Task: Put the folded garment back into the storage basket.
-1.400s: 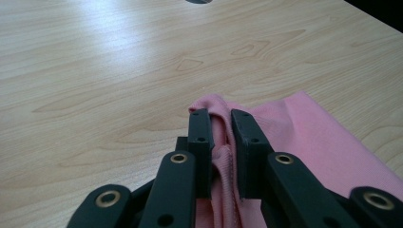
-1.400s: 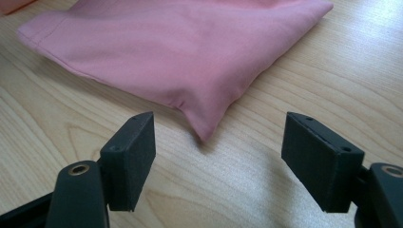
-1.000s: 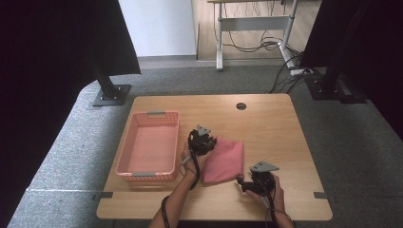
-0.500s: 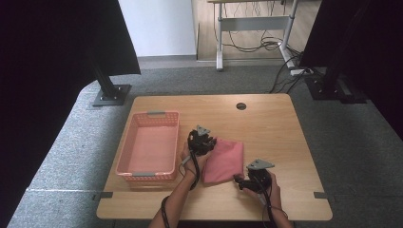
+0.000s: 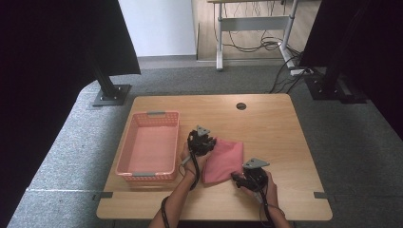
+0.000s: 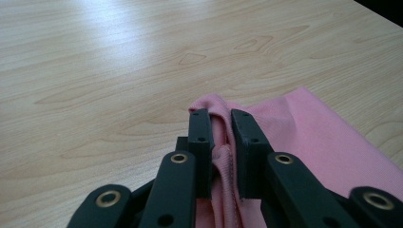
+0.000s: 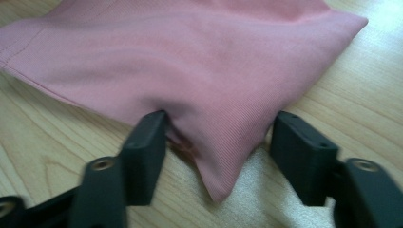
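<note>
Pink cloth [image 5: 223, 160], folded, flat at bench [image 5: 280, 128] centre, basket [image 5: 148, 147] at 9 o'clock empty: left hand-held gripper [image 6: 222, 124] pinched shut on its far corner, right hand-held gripper [image 7: 216, 137] wide open astride near corner; lifting and basketing judged outstanding.

The table [image 6: 119, 57] is light wood with a smooth, faintly glossy finish. The pink cloth [image 7: 199, 61] is a matt fine-ribbed knit. The basket [image 5: 148, 147] is pink latticed plastic.
</note>
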Motion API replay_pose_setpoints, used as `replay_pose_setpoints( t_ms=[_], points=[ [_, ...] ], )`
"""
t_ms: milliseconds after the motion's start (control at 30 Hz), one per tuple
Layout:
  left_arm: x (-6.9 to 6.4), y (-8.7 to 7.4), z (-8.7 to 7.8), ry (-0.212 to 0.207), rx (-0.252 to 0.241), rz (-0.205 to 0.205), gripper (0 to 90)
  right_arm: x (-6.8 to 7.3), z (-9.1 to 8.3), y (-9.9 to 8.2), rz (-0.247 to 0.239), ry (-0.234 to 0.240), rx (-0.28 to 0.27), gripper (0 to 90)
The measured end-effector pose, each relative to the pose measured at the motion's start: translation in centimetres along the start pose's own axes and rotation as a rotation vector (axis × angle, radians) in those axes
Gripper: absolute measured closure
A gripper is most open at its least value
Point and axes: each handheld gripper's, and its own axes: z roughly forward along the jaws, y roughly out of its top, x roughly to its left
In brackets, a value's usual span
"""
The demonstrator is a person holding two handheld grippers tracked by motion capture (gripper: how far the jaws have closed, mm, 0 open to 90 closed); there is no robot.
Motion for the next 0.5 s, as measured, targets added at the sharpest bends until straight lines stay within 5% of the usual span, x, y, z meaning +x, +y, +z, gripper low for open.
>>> replay_pose_setpoints(
  t_ms=[300,500],
  points=[
    [-0.05,0.17,-0.16,0.002,-0.008,-0.001,79.0,-0.02,-0.37,-0.01,-0.035,-0.012,-0.007,74.2],
    [-0.01,0.12,-0.28,0.0,-0.011,-0.004,79.2,0.17,-0.47,0.0,-0.051,-0.038,-0.012,80.5]
  ],
)
